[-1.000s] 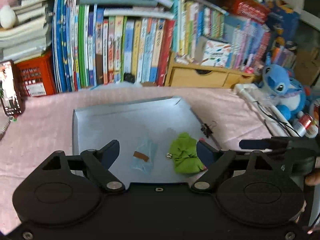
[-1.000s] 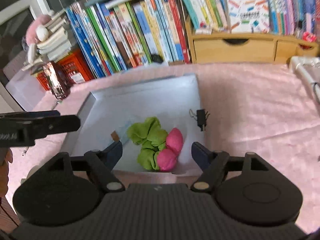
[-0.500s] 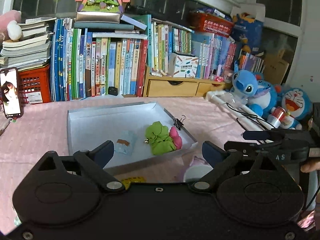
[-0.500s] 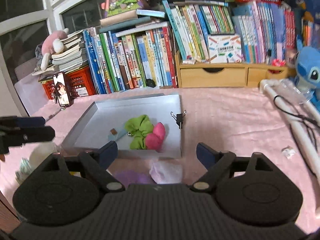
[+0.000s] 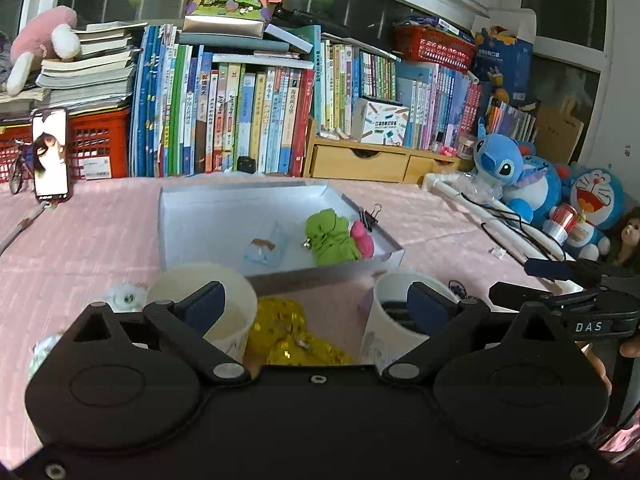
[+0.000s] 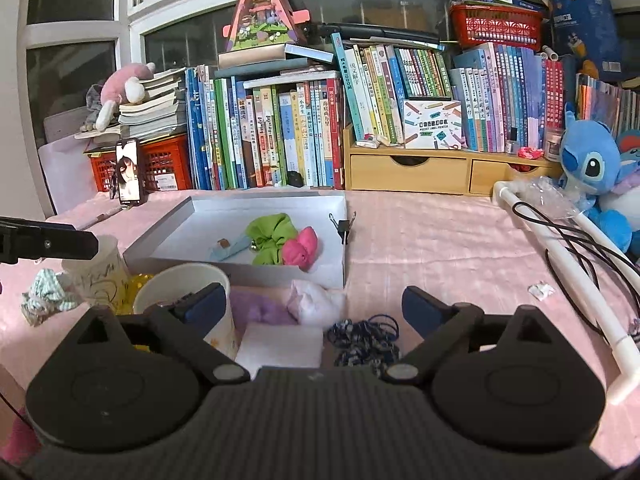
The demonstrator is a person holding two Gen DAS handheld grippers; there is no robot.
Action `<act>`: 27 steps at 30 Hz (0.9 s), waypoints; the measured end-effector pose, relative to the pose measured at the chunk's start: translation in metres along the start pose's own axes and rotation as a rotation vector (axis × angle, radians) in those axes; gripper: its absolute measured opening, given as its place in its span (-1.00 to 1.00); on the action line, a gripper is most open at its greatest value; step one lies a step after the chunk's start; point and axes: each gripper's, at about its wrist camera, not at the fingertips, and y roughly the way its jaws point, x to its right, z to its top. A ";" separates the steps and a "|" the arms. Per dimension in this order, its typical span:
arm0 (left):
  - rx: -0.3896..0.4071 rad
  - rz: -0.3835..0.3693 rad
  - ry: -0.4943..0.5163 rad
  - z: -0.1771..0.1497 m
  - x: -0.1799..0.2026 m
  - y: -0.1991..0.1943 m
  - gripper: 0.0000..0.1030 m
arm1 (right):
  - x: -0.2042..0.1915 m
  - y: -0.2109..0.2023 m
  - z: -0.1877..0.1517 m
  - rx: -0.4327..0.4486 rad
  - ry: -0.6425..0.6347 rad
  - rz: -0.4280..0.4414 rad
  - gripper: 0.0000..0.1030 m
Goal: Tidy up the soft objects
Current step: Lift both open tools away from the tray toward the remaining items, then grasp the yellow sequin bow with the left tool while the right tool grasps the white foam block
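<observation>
A shallow grey tray point(image 6: 334, 276) is lying on the pink cloth point(image 6: 440, 248). Inside it, a crumpled green fabric piece point(image 6: 270, 238) is touching a round pink one point(image 6: 300, 252), and a flat pale blue piece point(image 6: 230, 249) is lying just beside them. In front of the tray, two paper cups point(image 5: 208, 292) point(image 5: 394, 312), a shiny yellow sequin piece point(image 5: 288, 332), fluffy purple point(image 6: 260, 312) and white point(image 6: 316, 306) pieces and dark hair ties point(image 6: 366, 338) are crowding the cloth. The left gripper point(image 5: 316, 306) and right gripper point(image 6: 316, 306) are both hanging with fingers wide apart, holding nothing.

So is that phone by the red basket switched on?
On. The phone stands upright against the red basket, its screen lit with a picture of a person.
</observation>
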 end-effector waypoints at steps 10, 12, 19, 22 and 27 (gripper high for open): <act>-0.018 0.062 0.035 -0.032 0.014 -0.002 0.96 | -0.012 -0.003 -0.029 -0.015 -0.054 -0.048 1.00; -0.035 0.084 0.036 -0.041 0.017 0.002 0.96 | -0.014 -0.002 -0.035 -0.024 -0.051 -0.061 1.00; -0.026 0.155 0.059 -0.065 0.033 0.018 0.95 | -0.038 0.001 -0.054 -0.008 -0.138 -0.061 1.00; -0.003 0.193 0.061 -0.072 0.037 0.027 0.90 | -0.048 0.004 -0.059 0.011 -0.173 -0.066 0.99; -0.052 0.211 0.015 -0.076 0.035 0.048 0.64 | -0.056 0.011 -0.063 0.023 -0.206 -0.089 0.86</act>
